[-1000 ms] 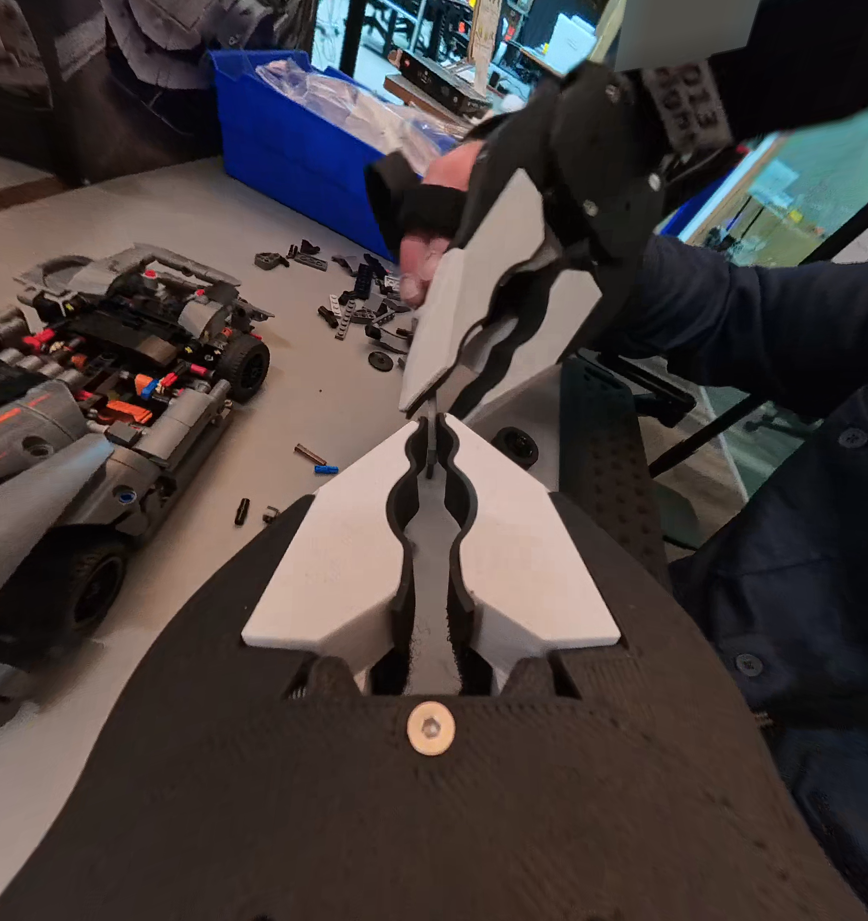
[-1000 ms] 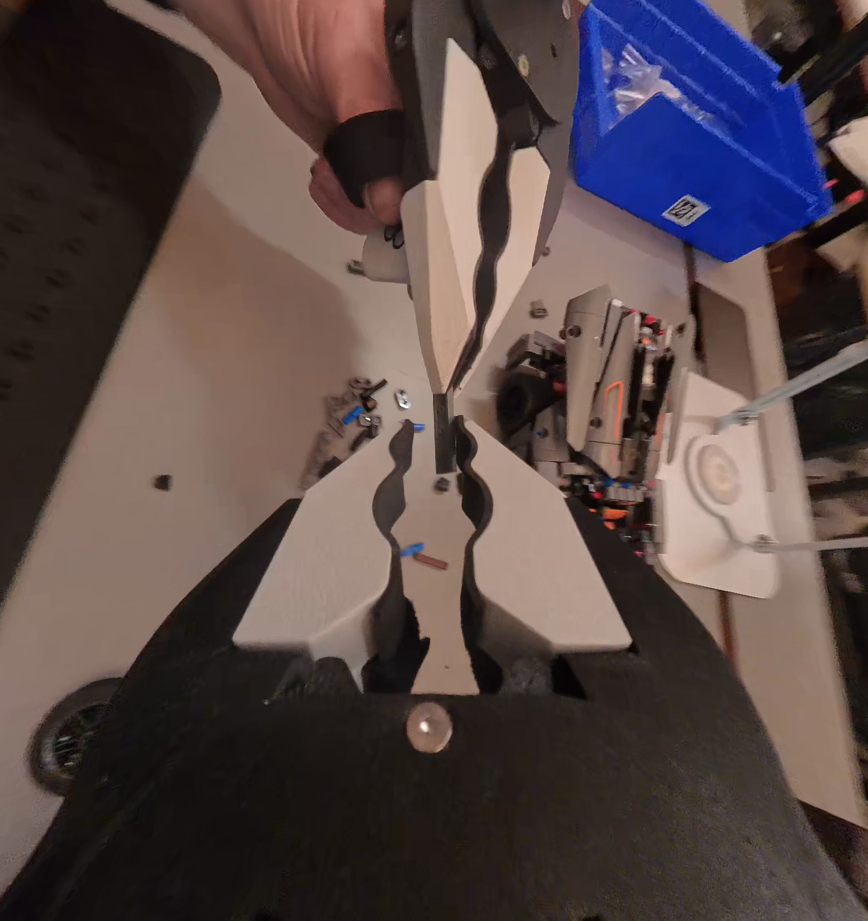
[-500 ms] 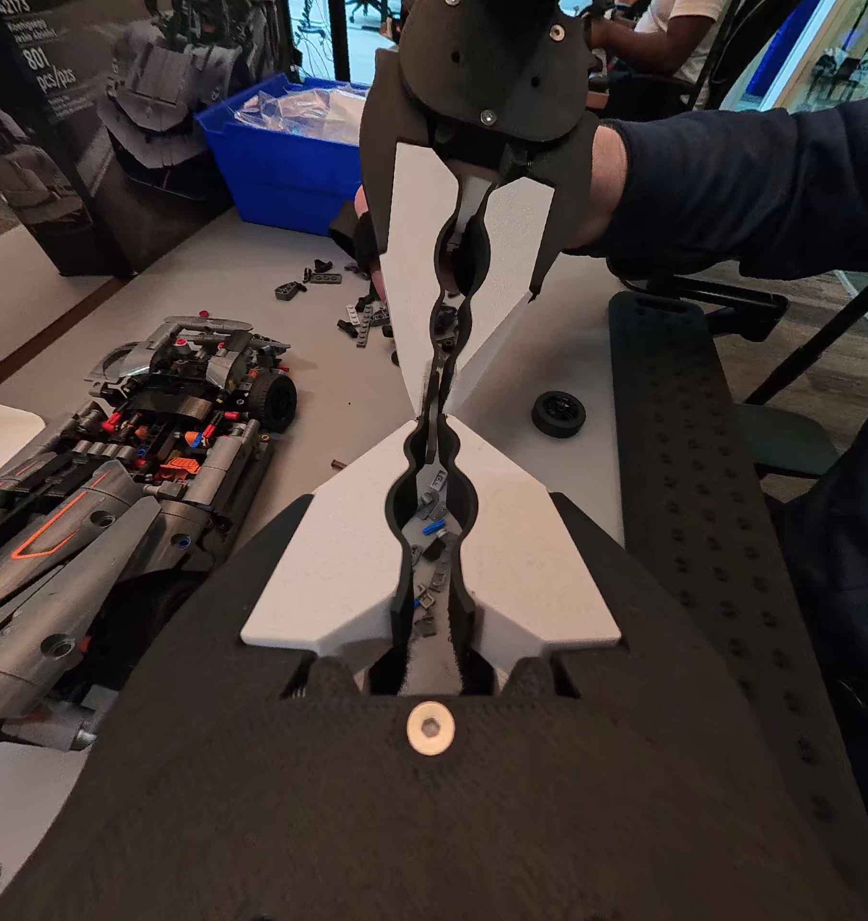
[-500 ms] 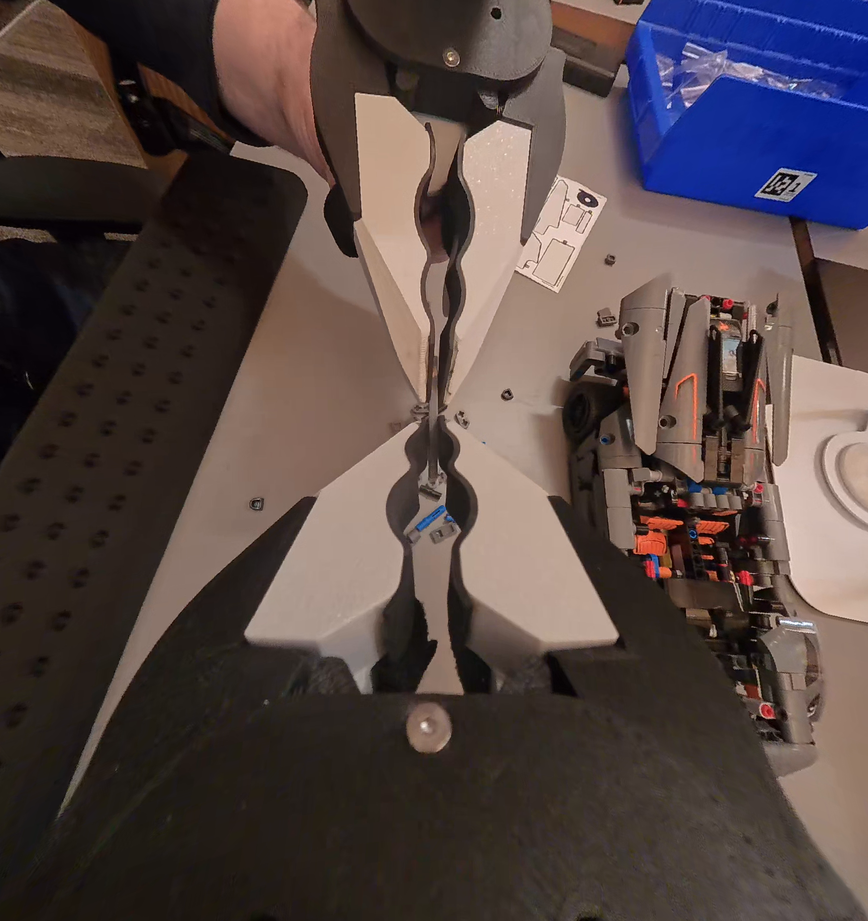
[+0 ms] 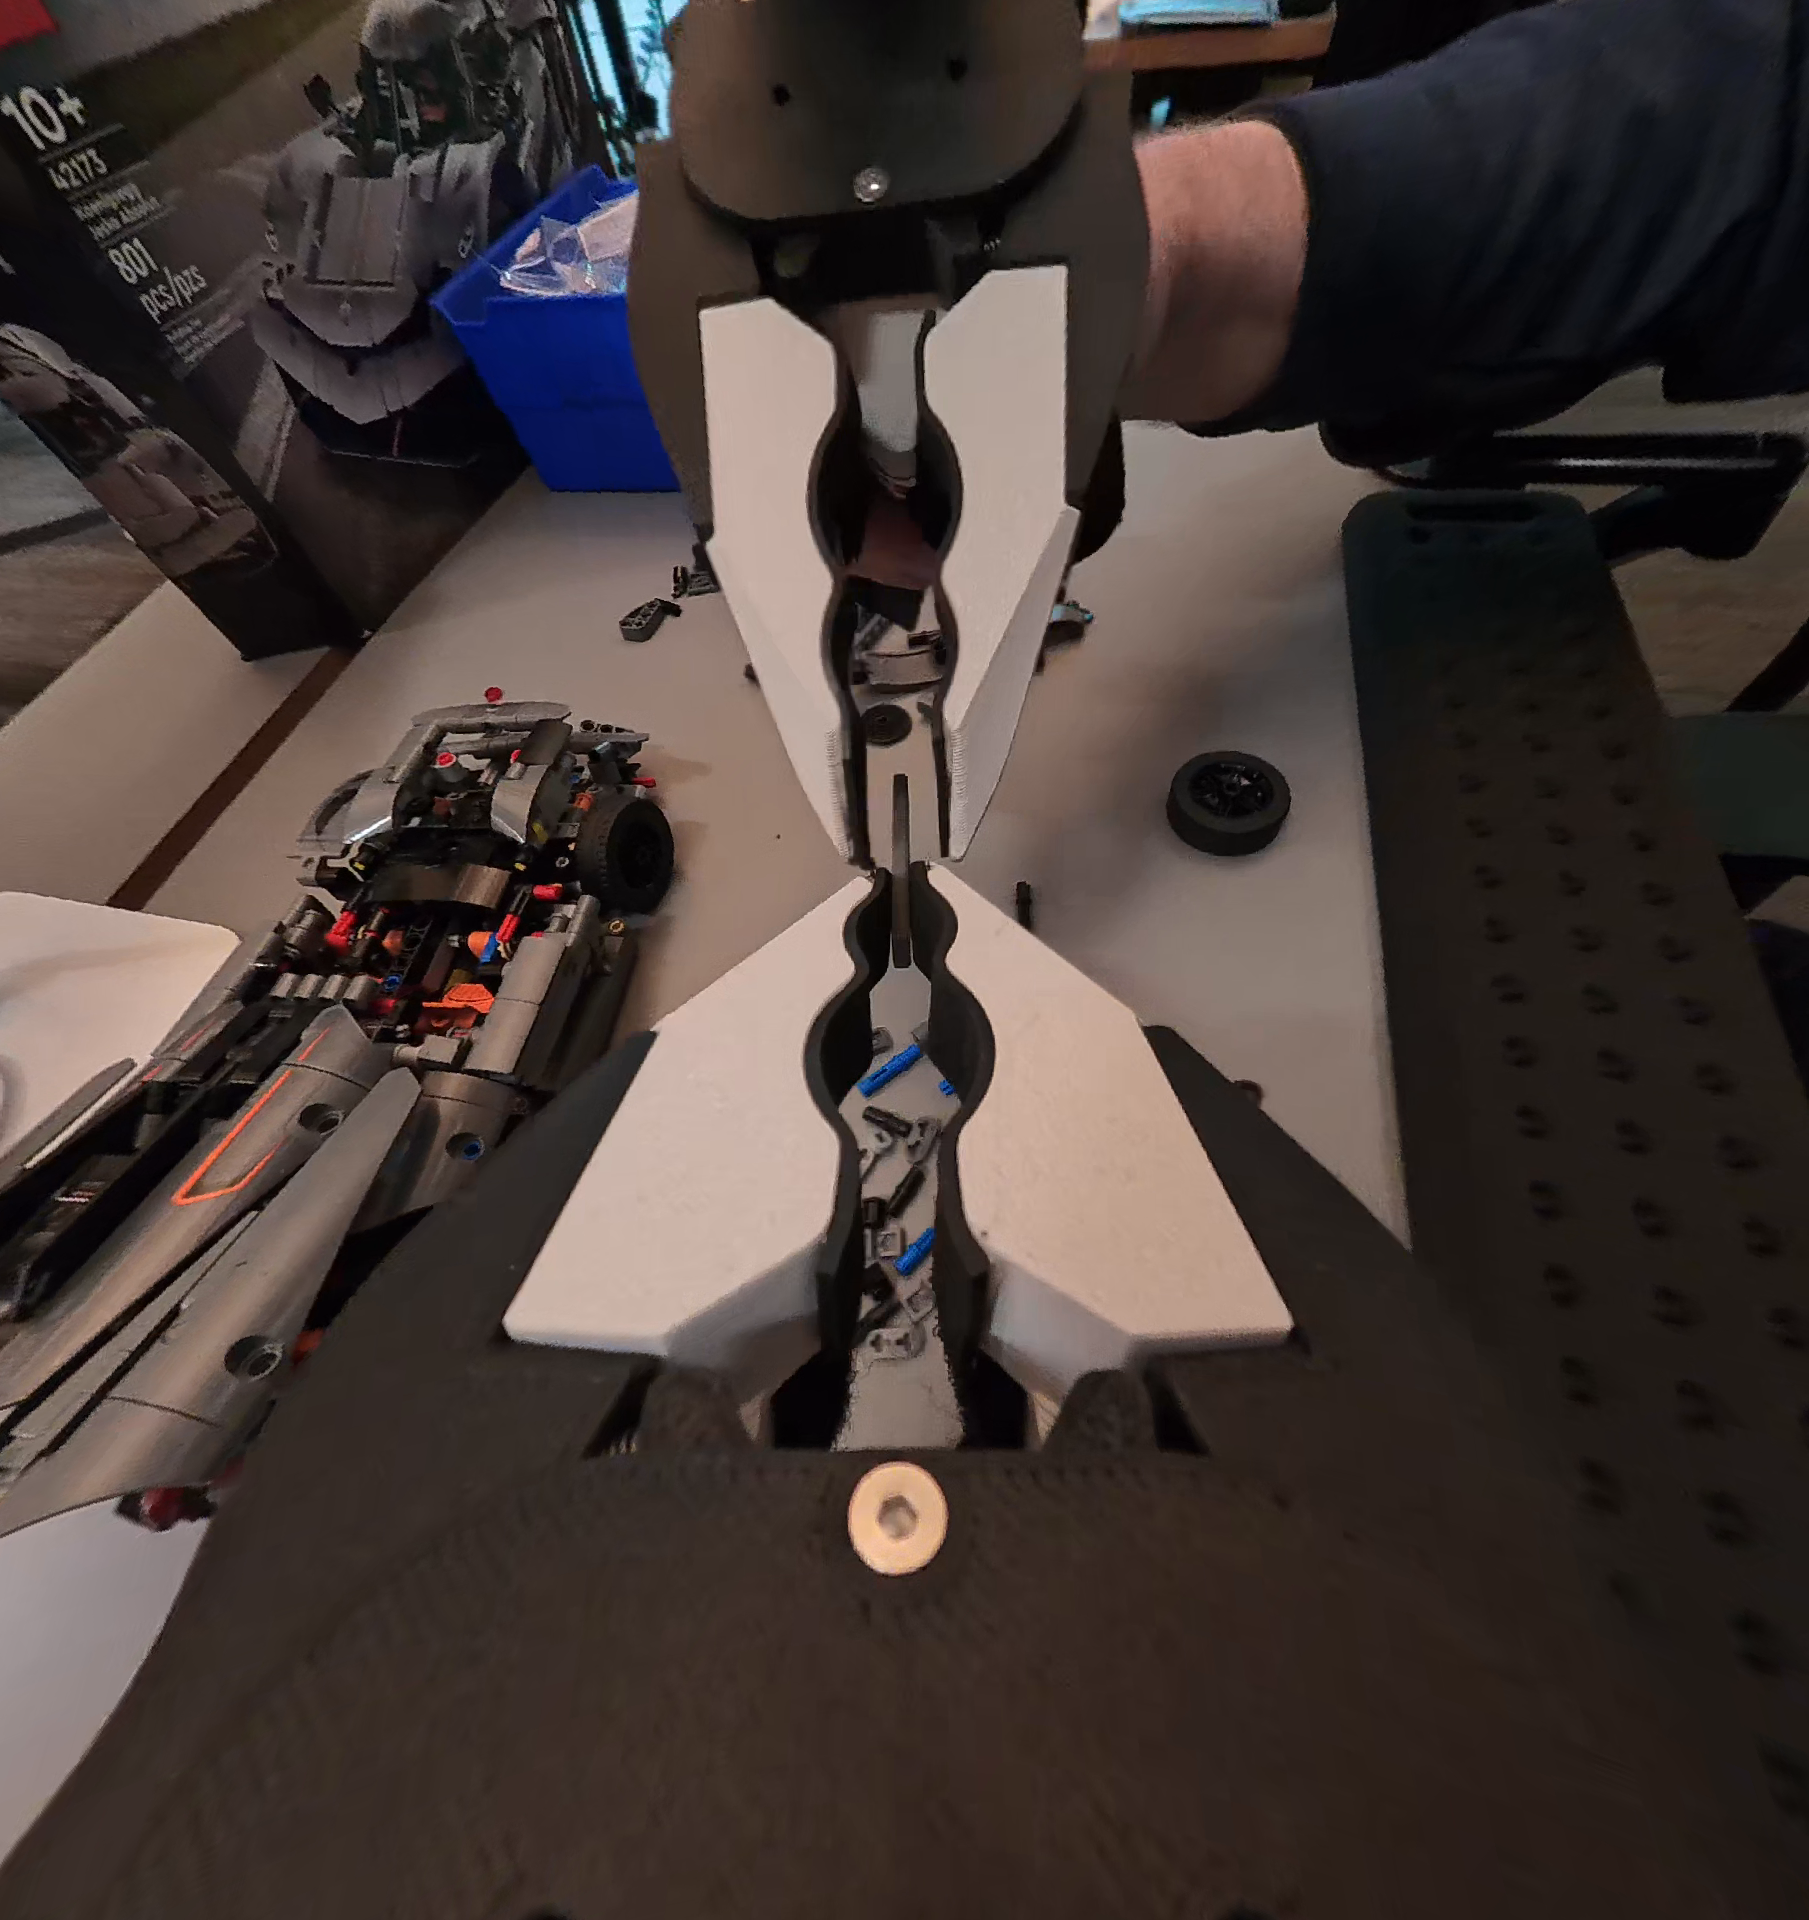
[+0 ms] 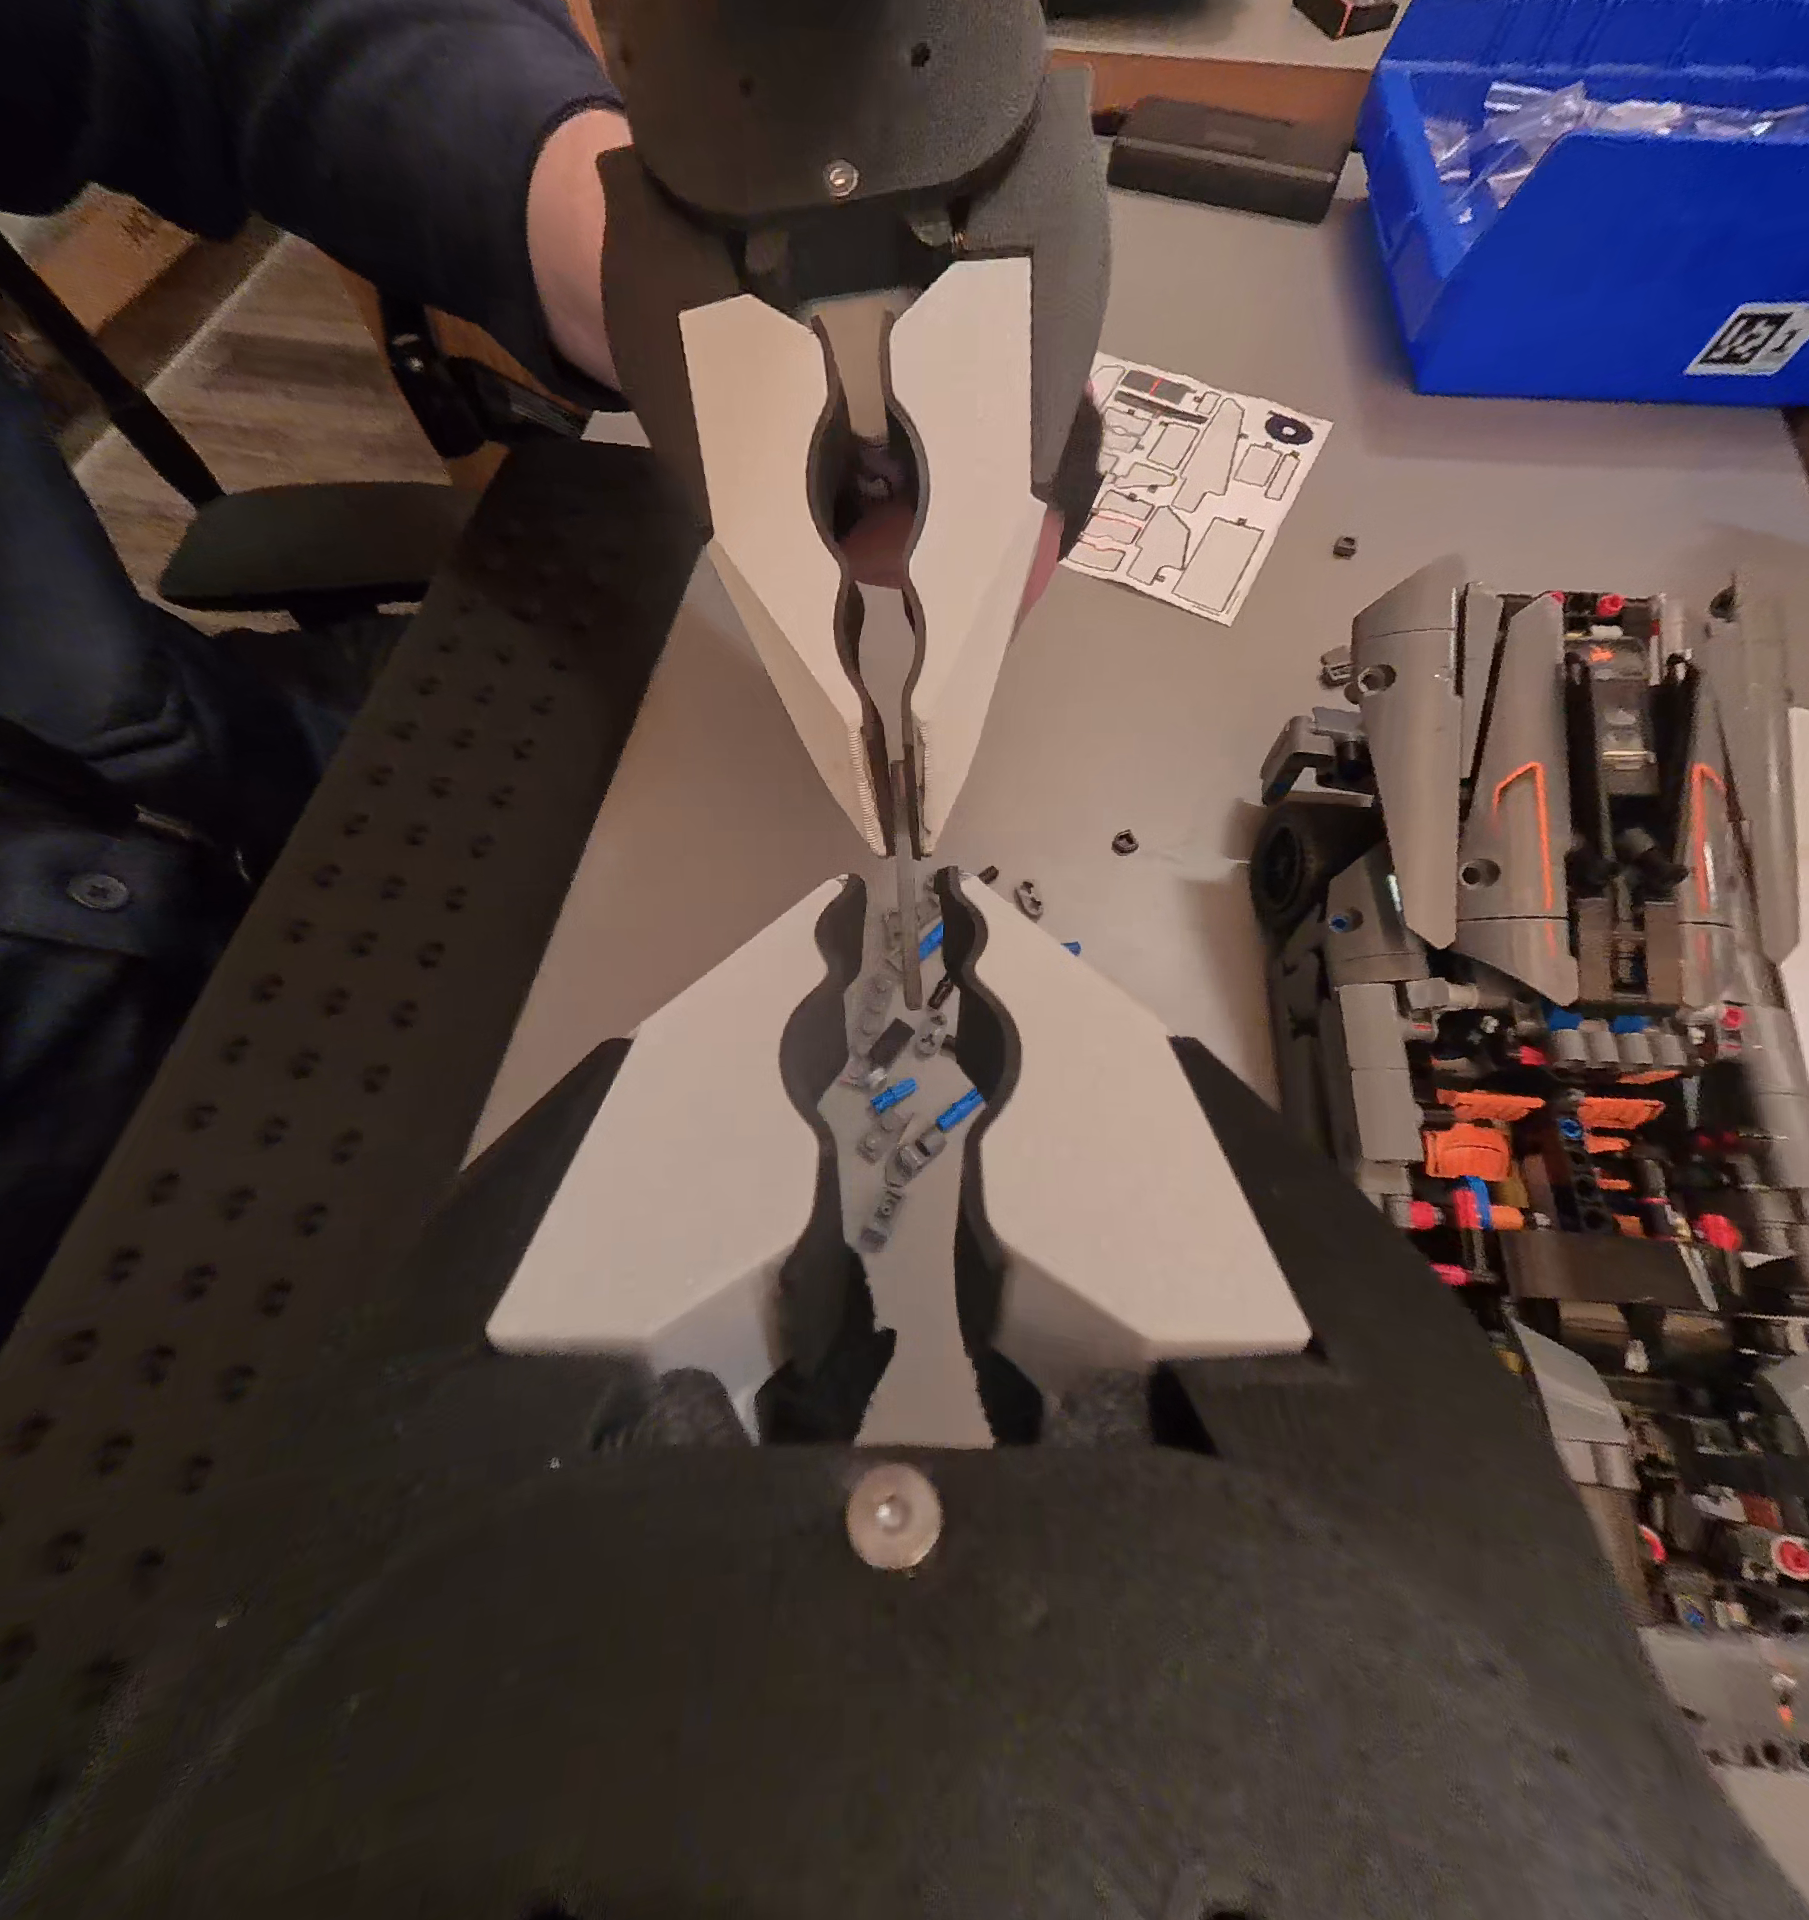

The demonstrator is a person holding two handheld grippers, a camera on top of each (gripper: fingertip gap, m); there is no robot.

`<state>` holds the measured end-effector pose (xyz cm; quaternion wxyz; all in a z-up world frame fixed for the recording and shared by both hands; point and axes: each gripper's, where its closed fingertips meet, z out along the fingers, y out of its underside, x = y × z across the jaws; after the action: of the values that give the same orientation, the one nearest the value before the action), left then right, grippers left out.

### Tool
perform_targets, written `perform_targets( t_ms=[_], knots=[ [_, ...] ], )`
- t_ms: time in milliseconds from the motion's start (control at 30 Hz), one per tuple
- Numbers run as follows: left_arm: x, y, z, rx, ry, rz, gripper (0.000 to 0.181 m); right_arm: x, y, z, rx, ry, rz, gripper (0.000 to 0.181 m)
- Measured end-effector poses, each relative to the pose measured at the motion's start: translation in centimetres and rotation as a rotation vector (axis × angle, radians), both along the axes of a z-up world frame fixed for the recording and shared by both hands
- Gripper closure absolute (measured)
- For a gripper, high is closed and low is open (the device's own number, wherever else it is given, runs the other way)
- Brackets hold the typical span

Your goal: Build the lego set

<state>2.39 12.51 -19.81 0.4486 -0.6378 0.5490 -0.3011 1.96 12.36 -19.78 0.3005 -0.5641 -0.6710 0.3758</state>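
My left gripper [image 5: 898, 883] is shut on a thin dark lego piece [image 5: 900, 821] that stands out past its fingertips. My right gripper [image 6: 905, 883] faces it tip to tip. Its jaws are slightly apart on either side of the piece [image 6: 912, 956] and do not press it. In the right wrist view the left gripper [image 6: 900, 847] comes down from above; in the left wrist view the right gripper [image 5: 898, 847] does. Both hang above the grey table [image 5: 1191, 987]. The partly built grey, black and orange lego car [image 5: 443, 935] [image 6: 1565, 935] lies beside them.
Small loose lego parts [image 5: 900, 1143] [image 6: 900, 1101] lie on the table under the grippers. A loose black wheel [image 5: 1228, 802], a blue bin [image 6: 1606, 208], the set's box [image 5: 204, 312], a sticker sheet [image 6: 1191, 488] and a black perforated board [image 5: 1565, 935] surround the spot. The tips of both grippers are at nearly the same place. Both grippers' tips are roughly 20 centimetres from the loose black wheel [image 5: 1228, 802].
Both grippers have swung round to face each other squarely above the loose parts. The right gripper's jaws have parted from the thin piece; the left still grips it.
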Motion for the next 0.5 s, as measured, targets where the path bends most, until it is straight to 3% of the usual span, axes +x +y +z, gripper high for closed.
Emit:
perform_targets(
  t_ms=[167, 500],
  knots=[
    [0.29, -0.46, -0.03, 0.073, 0.038, -0.012, 0.181, 0.05, -0.50, -0.13, -0.041, 0.002, 0.029, 0.172],
    [0.20, -0.06, 0.01, 0.022, 0.011, 0.011, 0.181, -0.17, 0.01, -0.08, 0.037, 0.006, 0.004, 0.181]
  ],
)
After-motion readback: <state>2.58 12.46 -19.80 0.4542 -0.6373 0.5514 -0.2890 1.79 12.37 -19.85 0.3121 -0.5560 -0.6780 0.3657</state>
